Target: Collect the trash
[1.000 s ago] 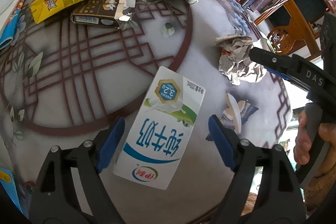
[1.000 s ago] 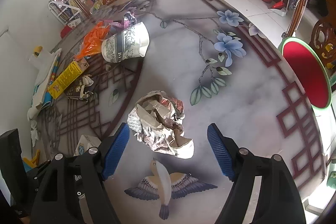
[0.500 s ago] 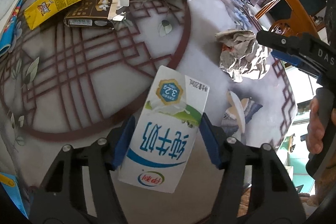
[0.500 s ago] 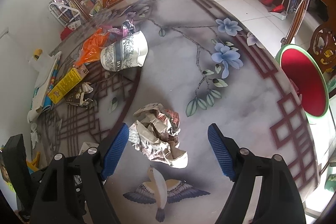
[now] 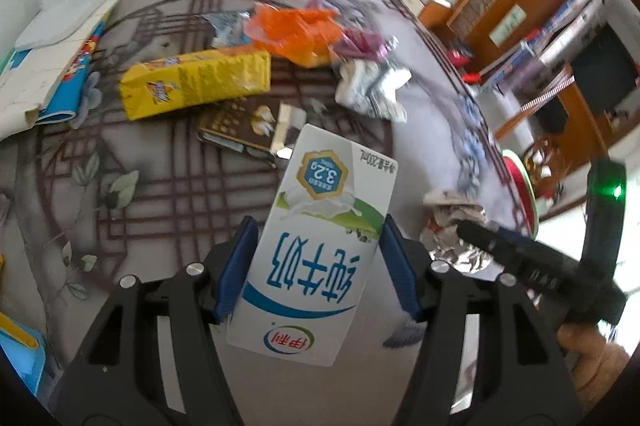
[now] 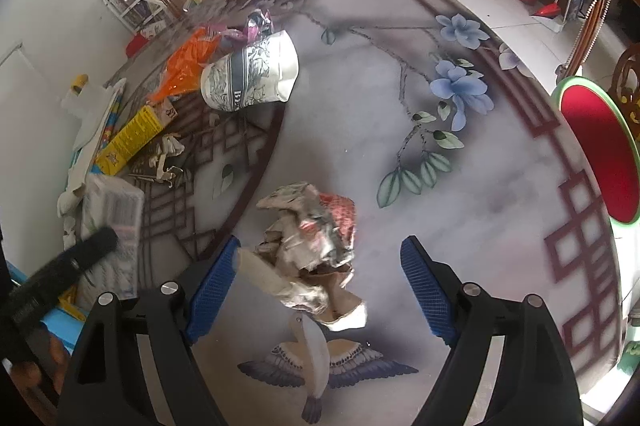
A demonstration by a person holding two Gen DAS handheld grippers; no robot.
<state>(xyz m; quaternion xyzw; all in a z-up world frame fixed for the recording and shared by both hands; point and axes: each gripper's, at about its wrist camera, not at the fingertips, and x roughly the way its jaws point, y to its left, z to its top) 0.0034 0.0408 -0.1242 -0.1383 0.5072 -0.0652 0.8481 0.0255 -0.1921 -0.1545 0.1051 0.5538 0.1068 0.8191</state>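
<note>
A white, blue and green milk carton [image 5: 320,246] hangs above the patterned table [image 6: 500,186], and my left gripper [image 5: 318,266] is shut on it with a blue pad on each side. That carton [image 6: 114,222] also shows at the left edge of the right wrist view. My right gripper [image 6: 320,266] points down over a crumpled newspaper wad [image 6: 308,238] that lies on the table. Its jaws are opening. The wad sits between them, close to the left pad and well clear of the right one. The same wad [image 5: 452,226] is visible to the right of the carton.
Further back on the table lie a yellow wrapper [image 5: 192,86], an orange bag [image 5: 296,30], a torn brown box [image 5: 240,130] and a crushed paper cup [image 6: 248,74]. A red bin with a green rim [image 6: 596,154] stands beyond the table's right edge. Papers [image 5: 60,66] lie far left.
My left gripper's jaws closed on the milk carton and lifted it off the table, tilting the view up. The right gripper stayed over the paper wad and its jaws widened slightly.
</note>
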